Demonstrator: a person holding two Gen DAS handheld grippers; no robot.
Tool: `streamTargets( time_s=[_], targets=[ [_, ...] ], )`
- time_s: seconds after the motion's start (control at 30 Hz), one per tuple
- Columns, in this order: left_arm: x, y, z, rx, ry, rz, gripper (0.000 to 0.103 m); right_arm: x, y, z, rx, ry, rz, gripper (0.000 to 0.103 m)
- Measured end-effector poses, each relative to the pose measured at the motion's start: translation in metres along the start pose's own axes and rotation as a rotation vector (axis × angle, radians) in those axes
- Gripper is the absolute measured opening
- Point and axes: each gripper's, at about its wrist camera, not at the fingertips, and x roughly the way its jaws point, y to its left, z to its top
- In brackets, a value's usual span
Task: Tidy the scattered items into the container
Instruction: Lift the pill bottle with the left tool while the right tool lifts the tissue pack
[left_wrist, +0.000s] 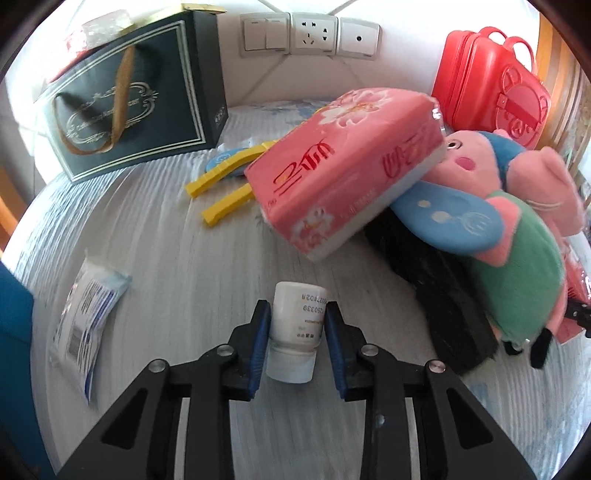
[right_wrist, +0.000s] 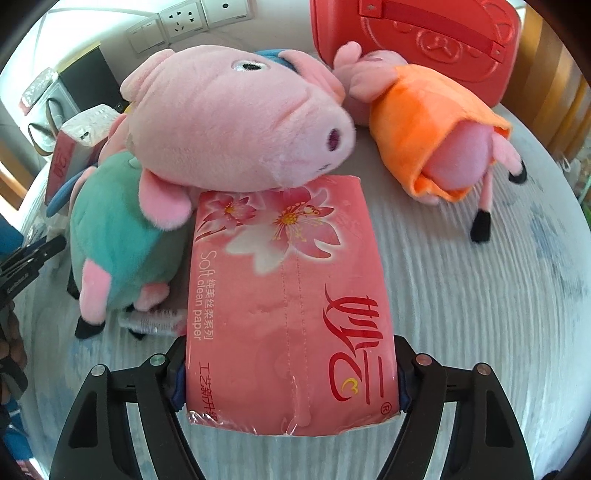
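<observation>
My left gripper (left_wrist: 295, 314) is shut on a small white bottle (left_wrist: 295, 328), its blue pads on both sides of it, just above the white striped cloth. My right gripper (right_wrist: 290, 373) is shut on a pink tissue pack (right_wrist: 288, 314), whose far end touches the green-dressed pig plush (right_wrist: 229, 125). In the left wrist view a second pink tissue pack (left_wrist: 343, 166) leans tilted on that plush (left_wrist: 509, 236) and a black box (left_wrist: 443, 295). A dark gift bag (left_wrist: 136, 99) stands at the back left.
A red case (left_wrist: 487, 77) stands at the back right. Yellow tongs (left_wrist: 225, 184) and a blue-white packet (left_wrist: 88, 310) lie on the cloth. An orange-dressed pig plush (right_wrist: 436, 129) lies at the right. Wall sockets (left_wrist: 310, 35) are behind.
</observation>
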Motion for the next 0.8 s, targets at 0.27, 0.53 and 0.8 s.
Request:
streamTargets(
  time_s=[0.27, 0.53, 0.8],
  targets=[
    [-0.047, -0.022, -0.031, -0.046, 0.003, 0.006, 0.029, -0.031, -0.024, -0.046, 0.061, 0.045, 0.015, 0.077],
    [-0.102, -0.051, -0.051, -0.038, 0.015, -0.007, 0.029, -0.087, -0.04, -0.089, 0.097, 0.049, 0.025, 0.077],
    [-0.166, -0.077, -0.049, 0.026, -0.009, -0.002, 0.029, -0.141, -0.042, -0.088, 0.099, 0.003, 0.003, 0.077]
  ],
)
